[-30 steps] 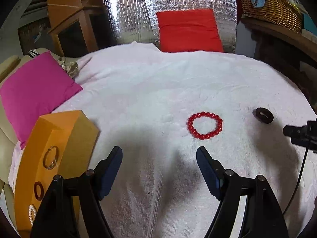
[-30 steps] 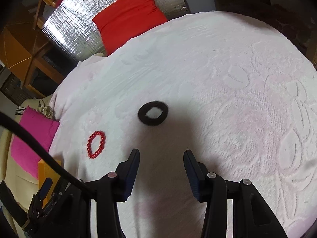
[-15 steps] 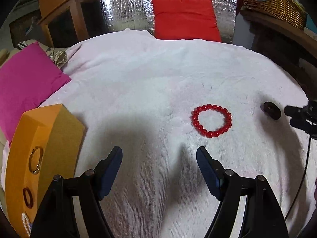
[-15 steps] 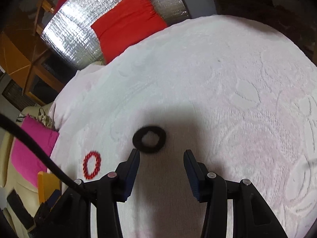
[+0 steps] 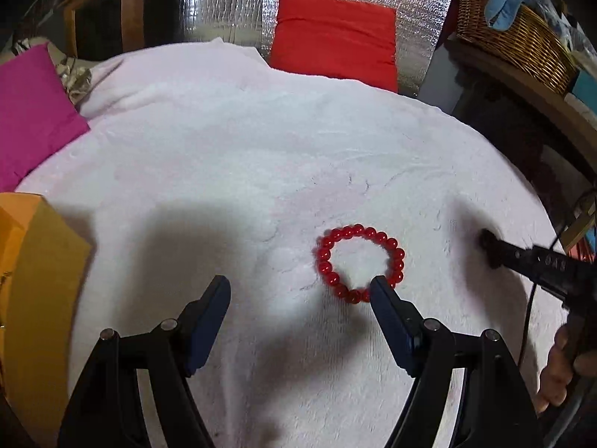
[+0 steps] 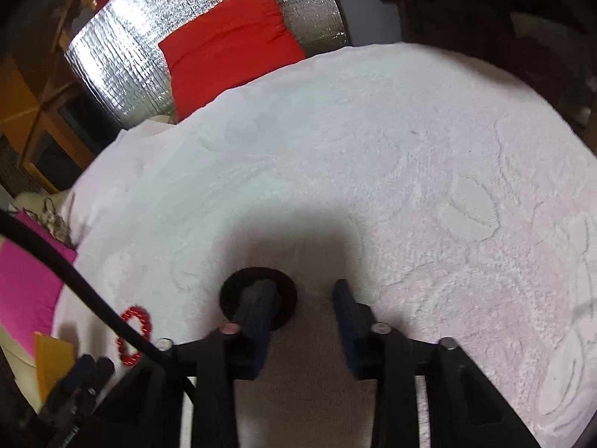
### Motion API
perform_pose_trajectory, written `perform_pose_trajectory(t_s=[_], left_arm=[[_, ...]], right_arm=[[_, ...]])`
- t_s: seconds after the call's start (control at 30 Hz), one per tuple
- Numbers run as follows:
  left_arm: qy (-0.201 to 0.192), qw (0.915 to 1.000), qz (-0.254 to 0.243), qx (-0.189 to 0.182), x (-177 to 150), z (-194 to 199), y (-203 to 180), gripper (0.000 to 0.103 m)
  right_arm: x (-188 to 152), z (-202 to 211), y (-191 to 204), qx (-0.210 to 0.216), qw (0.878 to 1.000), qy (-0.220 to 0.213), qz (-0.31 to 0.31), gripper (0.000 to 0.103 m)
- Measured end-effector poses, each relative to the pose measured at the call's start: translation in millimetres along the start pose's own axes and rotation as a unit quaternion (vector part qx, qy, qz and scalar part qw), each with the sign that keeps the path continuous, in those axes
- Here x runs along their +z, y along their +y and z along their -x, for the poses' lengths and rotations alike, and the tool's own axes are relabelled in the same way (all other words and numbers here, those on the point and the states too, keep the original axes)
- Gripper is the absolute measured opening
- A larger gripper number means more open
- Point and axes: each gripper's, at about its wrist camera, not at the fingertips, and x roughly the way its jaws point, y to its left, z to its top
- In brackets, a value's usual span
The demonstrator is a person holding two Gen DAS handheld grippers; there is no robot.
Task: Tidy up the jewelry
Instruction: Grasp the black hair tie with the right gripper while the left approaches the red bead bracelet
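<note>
A red bead bracelet (image 5: 360,263) lies flat on the white towel (image 5: 261,149). My left gripper (image 5: 298,291) is open just in front of it, and the right fingertip (image 5: 378,291) overlaps the bracelet's near rim. A black ring (image 6: 289,300) lies on the towel under my right gripper (image 6: 302,289). Its jaws are closing: the left fingertip (image 6: 261,291) sits in the ring's hole, the right fingertip (image 6: 341,293) stands clear of the ring, and the ring's right rim lies between them. The bracelet (image 6: 134,332) also shows at that view's lower left.
An orange jewelry stand (image 5: 37,261) sits at the towel's left edge. A pink cushion (image 5: 30,112) lies behind it. At the back are a red cushion (image 5: 332,33), silver foil and a wicker basket (image 5: 515,41). A hand (image 5: 559,366) holds the right gripper.
Both grippers came forward and down. The left one reached the bracelet's near edge. The right one came over the black ring, narrowed its jaws and put its left finger into the hole.
</note>
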Motion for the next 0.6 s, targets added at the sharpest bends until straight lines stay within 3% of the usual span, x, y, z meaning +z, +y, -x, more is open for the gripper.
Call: perform_pose_trajectory(t_s=[0.17,0.43,0.6], left_arm=[[0.003,0.9997,0.010,-0.022,4.4,-14.9,1.2,0.077],[0.002,0.9992,-0.035,-0.021,3.7,-19.7,-22.0,0.023],[0.007,0.9989,-0.031,-0.033,2.4,-16.4,-20.9,0.010]], right_arm=[[-2.8,4.2,-10.9,0.015,1.000,0.001,-0.008,0.019],[-9.7,11.5,-10.3,0.017,1.000,0.002,0.006,0.019],[-10.5,18.9,-10.2,0.032,0.999,-0.004,0.008,0.019]])
